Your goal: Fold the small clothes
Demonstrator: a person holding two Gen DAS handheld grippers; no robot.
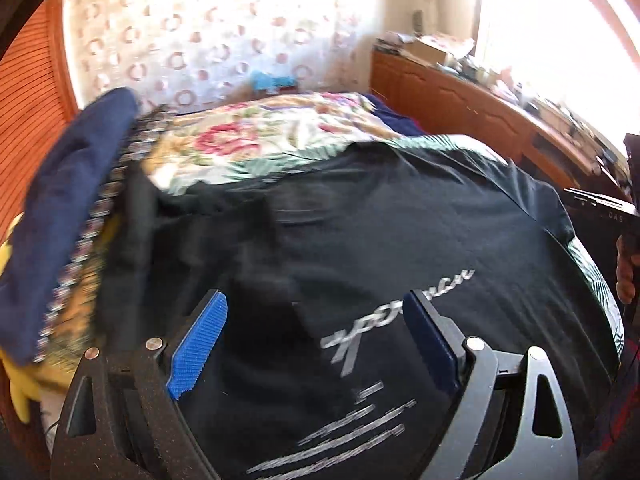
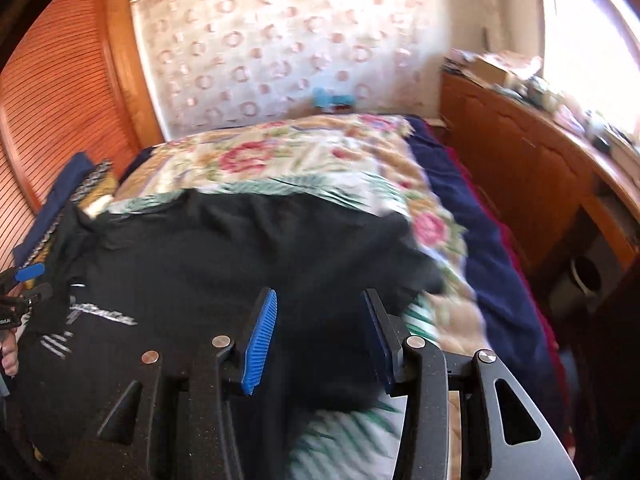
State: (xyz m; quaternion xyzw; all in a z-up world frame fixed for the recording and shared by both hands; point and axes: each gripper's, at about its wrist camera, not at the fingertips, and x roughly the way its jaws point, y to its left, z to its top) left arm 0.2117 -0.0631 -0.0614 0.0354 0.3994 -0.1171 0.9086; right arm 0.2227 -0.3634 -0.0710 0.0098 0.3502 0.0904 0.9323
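— Where's the shirt, and how much room around it?

— One black T-shirt (image 1: 400,232) lies spread on the floral bedspread (image 1: 256,140). Beyond its far edge the bedspread is bare up to the wall; its right sleeve (image 2: 416,268) ends near the bedspread's right side, with a wooden cabinet (image 2: 516,168) well apart beyond that. A pile of clothes (image 1: 68,200) touches the shirt's left edge.

— Your tools?

— I have two. My left gripper (image 1: 316,344) is spread wide above the shirt's chest, nothing pinched. My right gripper (image 2: 318,334) stands apart too, its pads clear of the cloth near the right sleeve.

— Any writing?

— Silver script and stripes on the chest; too blurred to read.
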